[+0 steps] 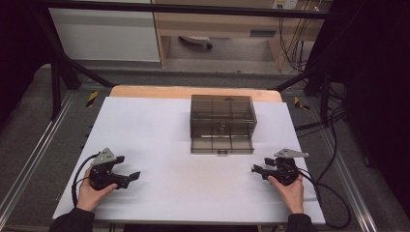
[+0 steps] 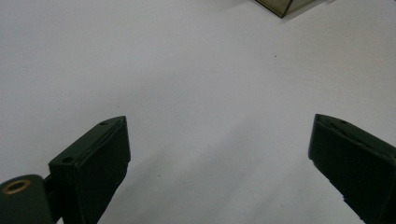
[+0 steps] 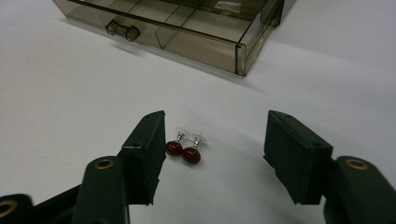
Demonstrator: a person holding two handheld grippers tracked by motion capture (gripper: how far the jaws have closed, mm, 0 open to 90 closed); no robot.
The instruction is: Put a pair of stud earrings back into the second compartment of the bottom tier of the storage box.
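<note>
Just short of the drawer box's (image 3: 187,28) pulled-out drawer, red earrings (image 3: 183,152) lie on the sheet between the right gripper's (image 3: 215,156) part-closed, untouching jaws, staged for pickup; left gripper (image 2: 219,163) idles open.

**Two red earrings on the white tabletop**

A pair of small earrings (image 3: 186,150) lies on the white table surface (image 3: 70,107) — each a glossy dark-red bead with a short metal post and a clear plastic back. They rest side by side, touching, posts pointing away — near the smoky drawer box (image 3: 187,32), apart from it.
</note>
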